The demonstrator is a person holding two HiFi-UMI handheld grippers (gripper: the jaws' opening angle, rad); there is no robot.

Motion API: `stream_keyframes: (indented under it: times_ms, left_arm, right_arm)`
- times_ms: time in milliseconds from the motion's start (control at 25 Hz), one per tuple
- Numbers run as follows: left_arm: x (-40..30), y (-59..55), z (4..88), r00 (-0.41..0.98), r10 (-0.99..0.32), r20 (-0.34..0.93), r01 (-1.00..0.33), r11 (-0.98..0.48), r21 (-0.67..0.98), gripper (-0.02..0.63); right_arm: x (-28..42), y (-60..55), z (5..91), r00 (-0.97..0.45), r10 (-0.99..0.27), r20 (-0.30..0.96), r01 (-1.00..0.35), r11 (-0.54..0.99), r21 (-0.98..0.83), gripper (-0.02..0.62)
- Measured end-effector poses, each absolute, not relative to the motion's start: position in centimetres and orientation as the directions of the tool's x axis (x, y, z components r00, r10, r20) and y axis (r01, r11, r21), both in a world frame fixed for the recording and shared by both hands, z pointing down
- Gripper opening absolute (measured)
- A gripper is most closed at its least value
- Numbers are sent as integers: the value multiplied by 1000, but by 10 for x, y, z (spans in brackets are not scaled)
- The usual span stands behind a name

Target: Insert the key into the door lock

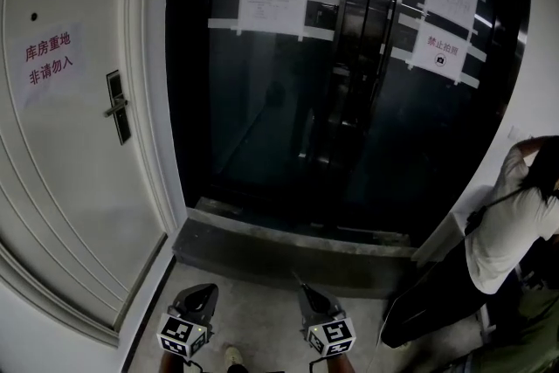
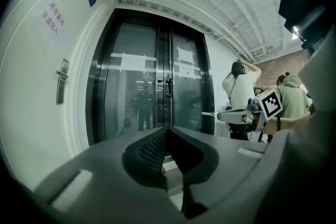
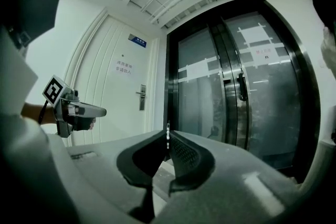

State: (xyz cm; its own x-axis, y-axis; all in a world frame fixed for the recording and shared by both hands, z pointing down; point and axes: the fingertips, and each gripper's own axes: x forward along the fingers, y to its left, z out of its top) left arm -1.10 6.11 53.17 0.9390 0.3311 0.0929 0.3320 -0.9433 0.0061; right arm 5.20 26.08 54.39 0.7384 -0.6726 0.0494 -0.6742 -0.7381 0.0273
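The dark metal handle-and-lock plate (image 1: 117,107) sits on the white panelled door (image 1: 79,188); everything else is placed against it. The right gripper (image 1: 303,286) hangs well below and to the right of that plate, its jaws pinched together on a thin silvery metal key (image 3: 167,132) whose slim edge stands up between the tips. The left gripper (image 1: 208,287) is beside it, a little nearer the plate, jaws closed on nothing that shows. Right of the plate stand the dark glass double doors (image 1: 349,83) above a grey stone threshold (image 1: 288,245); a person in a white top (image 1: 507,223) is farthest from it. The key is not yet near the lock, so the approach is all to come. The likely trouble is the grip: only a narrow part of the key is pinched, so a push slightly off the keyhole's line could pivot it in the pads or slide it out. The blade, if turned wrong for the slot, would jam against the plate; the keyhole is too small to make out from here.
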Motion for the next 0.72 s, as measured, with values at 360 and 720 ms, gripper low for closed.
stream_keyframes:
  times_ms: [360,720]
  left_arm:
    - [58,3,526,940,330,92,332,-943,-10,2]
    - [104,-50,514,944,321,71,324,-946,-31,2]
  right_arm:
    - [120,200,540,735,-677,46,-678,-735,20,11]
    - [174,143,530,724,-690,20,-690,-723,25,11]
